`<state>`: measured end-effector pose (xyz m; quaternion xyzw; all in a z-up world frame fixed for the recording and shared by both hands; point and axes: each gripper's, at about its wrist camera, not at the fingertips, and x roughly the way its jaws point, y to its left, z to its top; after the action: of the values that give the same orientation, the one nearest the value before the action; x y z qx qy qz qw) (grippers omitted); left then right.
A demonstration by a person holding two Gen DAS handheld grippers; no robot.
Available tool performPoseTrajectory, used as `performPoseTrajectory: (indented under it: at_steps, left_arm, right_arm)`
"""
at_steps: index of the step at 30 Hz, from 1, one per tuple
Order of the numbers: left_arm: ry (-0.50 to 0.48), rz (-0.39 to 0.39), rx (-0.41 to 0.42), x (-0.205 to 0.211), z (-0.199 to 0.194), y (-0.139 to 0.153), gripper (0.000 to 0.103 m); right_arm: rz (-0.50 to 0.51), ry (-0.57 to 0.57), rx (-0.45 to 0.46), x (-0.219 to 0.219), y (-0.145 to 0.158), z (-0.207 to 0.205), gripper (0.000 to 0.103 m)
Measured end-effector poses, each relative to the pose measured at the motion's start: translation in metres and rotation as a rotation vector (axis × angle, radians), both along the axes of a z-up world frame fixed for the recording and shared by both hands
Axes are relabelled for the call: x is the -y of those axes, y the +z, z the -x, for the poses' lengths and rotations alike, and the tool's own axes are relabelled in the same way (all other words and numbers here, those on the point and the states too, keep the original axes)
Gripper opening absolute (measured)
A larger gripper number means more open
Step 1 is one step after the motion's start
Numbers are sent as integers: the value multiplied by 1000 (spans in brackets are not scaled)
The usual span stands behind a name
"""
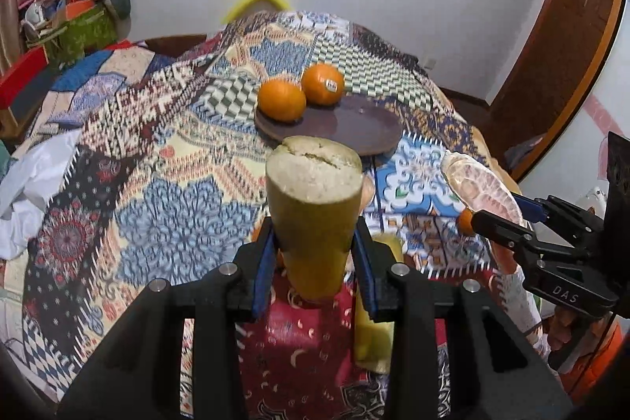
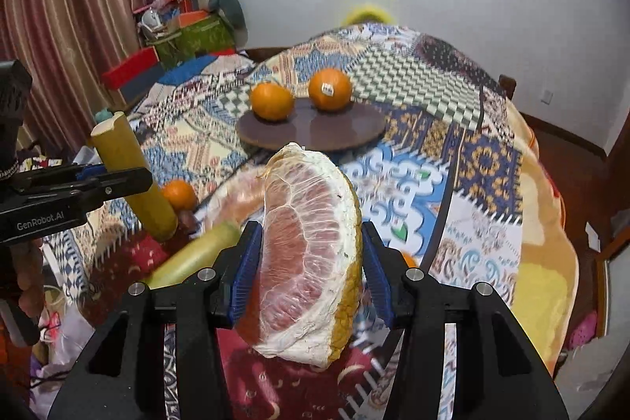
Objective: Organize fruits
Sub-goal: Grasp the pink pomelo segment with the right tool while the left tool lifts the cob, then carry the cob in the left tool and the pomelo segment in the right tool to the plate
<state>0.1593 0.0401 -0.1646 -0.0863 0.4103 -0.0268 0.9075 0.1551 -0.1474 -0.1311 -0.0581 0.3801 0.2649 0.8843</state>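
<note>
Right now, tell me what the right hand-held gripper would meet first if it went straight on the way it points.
Probably the brown round plate with two oranges, straight ahead of the right hand-held gripper and its pomelo wedge; only patterned cloth lies between, though depth is unclear.

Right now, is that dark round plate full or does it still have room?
It has room. The dark round plate holds only two oranges along its far edge; the near and right parts are bare.
</note>
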Motion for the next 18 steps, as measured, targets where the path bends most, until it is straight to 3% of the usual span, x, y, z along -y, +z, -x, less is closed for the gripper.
performPoseTrajectory:
  at_steps: [18]
  left_arm:
    - [-3, -5, 98, -1, -50, 34, 36]
  right_arm:
    - [-38, -24, 97, -1, 29, -46, 46]
